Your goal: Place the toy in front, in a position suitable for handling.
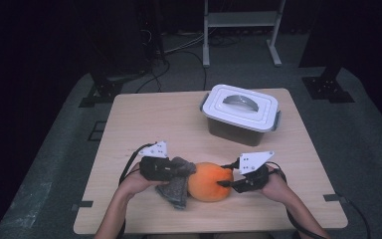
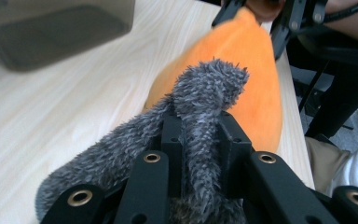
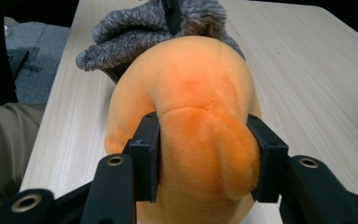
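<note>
Orange plush toy [image 1: 209,181] lies at the table's [image 1: 144,119] six o'clock edge; I keep the right gripper [image 1: 230,183] clamped on its body and the left gripper [image 1: 178,173] pinching its grey fur [image 2: 205,93], pulling evenly apart.

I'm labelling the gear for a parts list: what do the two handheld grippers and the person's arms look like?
Both the left gripper and right gripper have black bodies and black bar-like jaws with brass-coloured rivets. Each carries a pale grey three-cornered plate dotted with small holes on top and trails a black cable. The forearms are bare, with no sleeves in view.
</note>
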A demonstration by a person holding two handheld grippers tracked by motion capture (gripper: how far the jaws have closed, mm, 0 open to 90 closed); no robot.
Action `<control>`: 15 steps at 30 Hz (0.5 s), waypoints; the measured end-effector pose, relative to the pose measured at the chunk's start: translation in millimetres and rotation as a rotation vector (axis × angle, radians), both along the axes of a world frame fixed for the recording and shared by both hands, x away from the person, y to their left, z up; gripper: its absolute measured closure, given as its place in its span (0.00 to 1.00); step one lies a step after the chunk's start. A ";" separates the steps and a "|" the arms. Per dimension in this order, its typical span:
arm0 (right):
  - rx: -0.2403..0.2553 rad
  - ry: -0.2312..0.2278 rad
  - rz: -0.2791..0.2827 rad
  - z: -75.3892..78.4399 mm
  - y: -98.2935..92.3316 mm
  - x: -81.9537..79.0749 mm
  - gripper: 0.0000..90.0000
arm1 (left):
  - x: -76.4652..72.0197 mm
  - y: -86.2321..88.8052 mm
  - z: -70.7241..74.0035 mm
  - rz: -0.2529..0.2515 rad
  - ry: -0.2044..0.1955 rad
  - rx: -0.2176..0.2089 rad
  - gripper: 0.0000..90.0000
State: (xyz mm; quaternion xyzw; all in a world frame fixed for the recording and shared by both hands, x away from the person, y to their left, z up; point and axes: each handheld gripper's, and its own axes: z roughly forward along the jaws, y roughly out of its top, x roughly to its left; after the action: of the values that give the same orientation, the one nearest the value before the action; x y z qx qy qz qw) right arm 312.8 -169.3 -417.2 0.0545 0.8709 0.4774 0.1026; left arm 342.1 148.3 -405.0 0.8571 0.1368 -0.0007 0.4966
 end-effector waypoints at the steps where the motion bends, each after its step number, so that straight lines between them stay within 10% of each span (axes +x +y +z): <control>1: 0.010 0.005 0.002 0.7 0.3 0.0 0.58 | 0.1 -2.0 2.8 -0.002 -0.005 -0.008 0.84; 10: -0.012 -0.031 0.003 2.6 3.6 -0.2 0.55 | -0.6 -18.9 8.4 -0.033 -0.016 0.002 0.84; 15: 0.043 0.086 -0.026 -1.1 -0.3 2.7 0.37 | -4.3 -13.0 1.9 -0.028 -0.001 0.008 0.84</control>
State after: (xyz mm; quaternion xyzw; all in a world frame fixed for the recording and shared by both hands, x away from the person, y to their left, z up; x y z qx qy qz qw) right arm 315.6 -169.6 -418.3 0.0887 0.8634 0.4916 0.0700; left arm 337.8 135.4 -403.1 0.8610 0.1245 -0.0067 0.4931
